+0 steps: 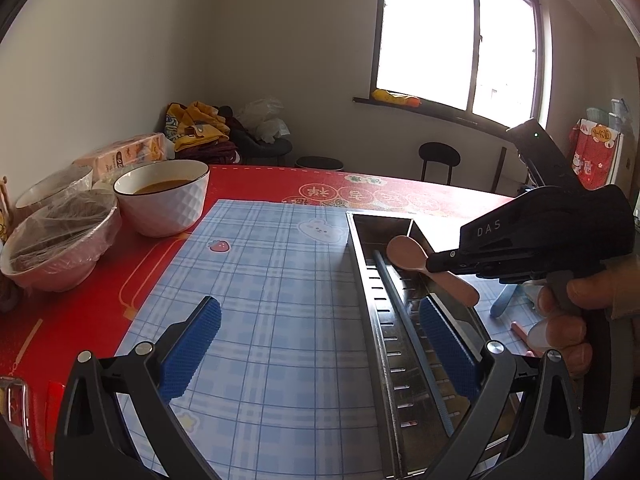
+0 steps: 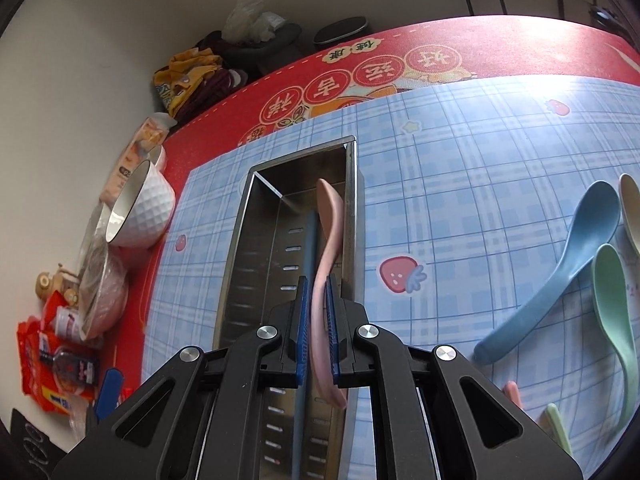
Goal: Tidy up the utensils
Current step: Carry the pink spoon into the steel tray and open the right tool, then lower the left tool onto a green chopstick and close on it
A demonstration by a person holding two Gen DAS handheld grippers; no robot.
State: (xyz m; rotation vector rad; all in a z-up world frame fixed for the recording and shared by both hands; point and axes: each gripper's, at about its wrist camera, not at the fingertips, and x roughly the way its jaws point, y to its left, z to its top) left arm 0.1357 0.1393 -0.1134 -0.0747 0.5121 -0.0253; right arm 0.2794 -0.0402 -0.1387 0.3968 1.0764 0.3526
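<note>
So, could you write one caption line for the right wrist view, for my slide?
Right gripper shut on a pink spoon above the steel utensil tray; blue spoon and green spoon wait on the checked mat.

Ahead of your left tongs and off to their right, a wide window (image 1: 456, 36) floods the room with white daylight, its dark sill (image 1: 424, 109) running below. Plain pale walls (image 1: 120, 40) meet in the corner ahead to the left, where you see a low seat heaped with clothes (image 1: 208, 130) and a crumpled plastic bag (image 1: 264, 118). A black round-backed chair (image 1: 439, 160) stands under the window, beyond the far edge of the table (image 1: 256, 184) with its red cover.
</note>
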